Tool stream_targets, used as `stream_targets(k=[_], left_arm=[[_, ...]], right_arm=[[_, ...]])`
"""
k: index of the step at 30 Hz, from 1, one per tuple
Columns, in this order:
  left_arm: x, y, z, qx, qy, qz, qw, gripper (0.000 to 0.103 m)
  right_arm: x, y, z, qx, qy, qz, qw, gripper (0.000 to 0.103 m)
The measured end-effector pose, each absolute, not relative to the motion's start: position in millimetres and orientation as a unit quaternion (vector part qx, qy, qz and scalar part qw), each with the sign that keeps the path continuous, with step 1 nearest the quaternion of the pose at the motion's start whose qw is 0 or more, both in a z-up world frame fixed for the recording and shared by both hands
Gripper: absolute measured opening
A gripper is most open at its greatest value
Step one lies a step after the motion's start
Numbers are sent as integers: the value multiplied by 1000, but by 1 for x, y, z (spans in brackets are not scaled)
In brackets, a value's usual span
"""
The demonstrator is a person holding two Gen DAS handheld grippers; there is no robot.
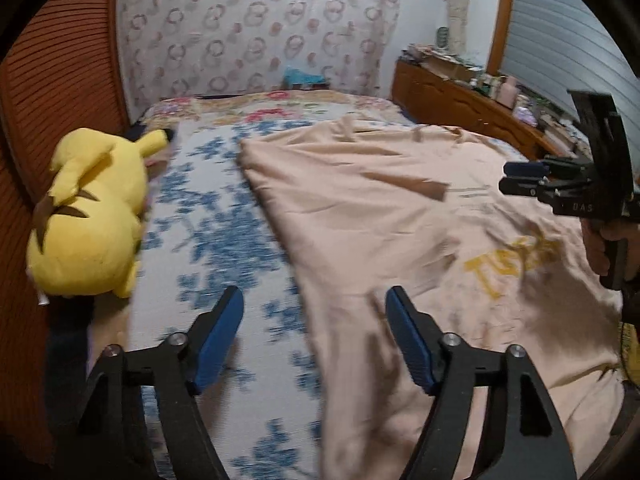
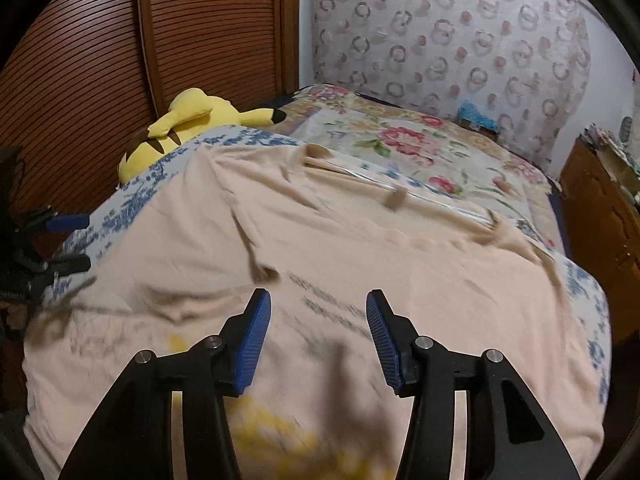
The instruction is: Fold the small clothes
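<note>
A peach T-shirt (image 1: 400, 220) with yellow lettering lies spread and wrinkled over the bed; the right wrist view shows it (image 2: 340, 240) filling the foreground. My left gripper (image 1: 315, 298) hovers open above the shirt's left edge, one finger over the bedspread and one over the cloth, with nothing between its pads. My right gripper (image 2: 318, 298) stands open above the middle of the shirt, holding nothing. From the left wrist view, the right gripper (image 1: 506, 178) is at the far right, held by a hand. The left gripper (image 2: 76, 242) shows at the left edge of the right wrist view.
A blue-and-white bedspread (image 1: 212, 220) covers the near bed, a floral blanket (image 2: 400, 140) the far part. A yellow plush toy (image 1: 92, 220) lies at the left edge by the louvred wooden doors (image 2: 120, 60). A cluttered wooden dresser (image 1: 460, 104) stands on the right.
</note>
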State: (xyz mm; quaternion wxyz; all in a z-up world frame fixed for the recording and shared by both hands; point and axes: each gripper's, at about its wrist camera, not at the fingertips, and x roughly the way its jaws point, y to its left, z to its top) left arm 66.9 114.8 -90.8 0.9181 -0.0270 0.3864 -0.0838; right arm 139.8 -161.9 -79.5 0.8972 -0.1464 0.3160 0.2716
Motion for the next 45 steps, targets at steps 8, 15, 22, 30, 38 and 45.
stream_targets(k=[8,15,22,30,38,45], left_arm=[[77,85,-98,-19,408,-120,905,41],[79,74,-101,-10,421,-121,899,36],[75,66,-100,-5,423,-133,896,23],[58,53,-86,-9,403,-166,900,10],[43,29,-76,2,405,-199,892,22],[48,35,-69,4,390,-179,903,46]], right_arm=[[101,-216,-94,-139,337,236,901,52],[84,-246,-106,-105,359,207,904,52],[77,-245,-107,-98,356,200,907,52],[66,-254,-115,-99,345,198,912,52],[75,-263,-115,-99,346,198,912,52],[76,-269,-113,-90,349,198,912,52]])
